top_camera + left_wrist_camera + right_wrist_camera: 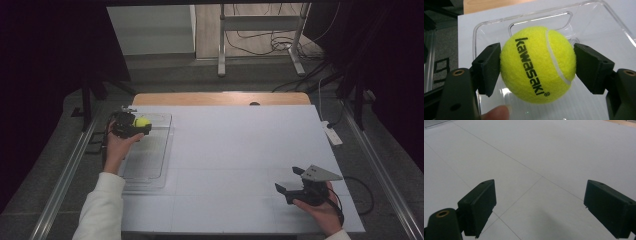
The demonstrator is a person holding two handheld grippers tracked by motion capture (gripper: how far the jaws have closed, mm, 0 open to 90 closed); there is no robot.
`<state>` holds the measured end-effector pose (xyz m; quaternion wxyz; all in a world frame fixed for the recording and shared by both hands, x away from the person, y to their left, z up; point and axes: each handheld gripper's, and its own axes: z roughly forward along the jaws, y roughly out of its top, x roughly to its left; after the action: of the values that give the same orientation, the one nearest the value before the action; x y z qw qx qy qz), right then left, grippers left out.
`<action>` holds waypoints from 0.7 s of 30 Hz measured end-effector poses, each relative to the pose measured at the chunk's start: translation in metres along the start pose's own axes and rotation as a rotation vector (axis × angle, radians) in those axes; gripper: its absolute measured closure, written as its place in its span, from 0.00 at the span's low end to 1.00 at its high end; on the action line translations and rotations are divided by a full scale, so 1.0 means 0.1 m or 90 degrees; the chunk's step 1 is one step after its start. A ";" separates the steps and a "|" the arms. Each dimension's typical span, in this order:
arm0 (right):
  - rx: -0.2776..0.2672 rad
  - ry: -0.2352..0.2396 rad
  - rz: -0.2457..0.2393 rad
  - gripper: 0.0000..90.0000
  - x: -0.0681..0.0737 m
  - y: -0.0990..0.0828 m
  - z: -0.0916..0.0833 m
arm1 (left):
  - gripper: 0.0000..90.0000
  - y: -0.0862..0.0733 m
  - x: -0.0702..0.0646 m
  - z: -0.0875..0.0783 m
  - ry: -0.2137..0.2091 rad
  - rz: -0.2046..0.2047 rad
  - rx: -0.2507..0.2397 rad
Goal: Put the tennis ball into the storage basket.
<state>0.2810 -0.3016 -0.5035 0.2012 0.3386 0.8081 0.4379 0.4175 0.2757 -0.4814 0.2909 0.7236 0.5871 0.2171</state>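
High view, left to right: the left gripper [131,124] is held over the far end of a clear plastic tray [159,167] that lies along the left edge of the white table [240,150]; its jaws are closed on a yellow tennis ball [142,121]. Well apart, at the near right corner, the right gripper [290,183] rests low over bare table with its jaws spread wide and nothing between them.

Left gripper view: the tennis ball [537,65] sits squarely between the two black pads [487,67], one pressing each side, its printed lettering facing the camera. The tray's [599,15] floor lies directly beneath the ball, and a fingertip [496,113] shows at the bottom edge.

Right gripper view: open jaws frame plain table [536,157].

Governing relation: the ball hangs directly above the tray interior, so any release would probably drop it straight in; the left hand is far nearer.
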 end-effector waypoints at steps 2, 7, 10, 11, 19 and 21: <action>0.000 0.000 0.000 0.13 0.00 0.00 0.00 | 0.30 0.00 0.00 0.03 0.002 0.000 0.007; 0.003 -0.001 0.001 0.13 0.00 0.00 0.01 | 0.30 -0.01 -0.01 0.08 0.005 -0.001 0.018; 0.003 -0.001 0.000 0.13 0.00 0.00 0.01 | 0.30 0.00 -0.02 0.10 0.009 0.004 0.023; 0.003 -0.001 0.001 0.13 0.00 0.00 0.00 | 0.30 0.00 -0.02 0.10 0.009 0.004 0.023; 0.002 0.000 0.002 0.13 0.00 0.00 0.01 | 0.29 -0.02 -0.02 0.20 0.019 0.008 0.048; 0.003 0.000 0.002 0.13 0.00 0.00 0.01 | 0.29 -0.01 -0.03 0.22 0.022 0.007 0.048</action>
<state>0.2814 -0.3016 -0.5043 0.1997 0.3406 0.8083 0.4367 0.4300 0.2696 -0.4983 0.2517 0.7337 0.5956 0.2089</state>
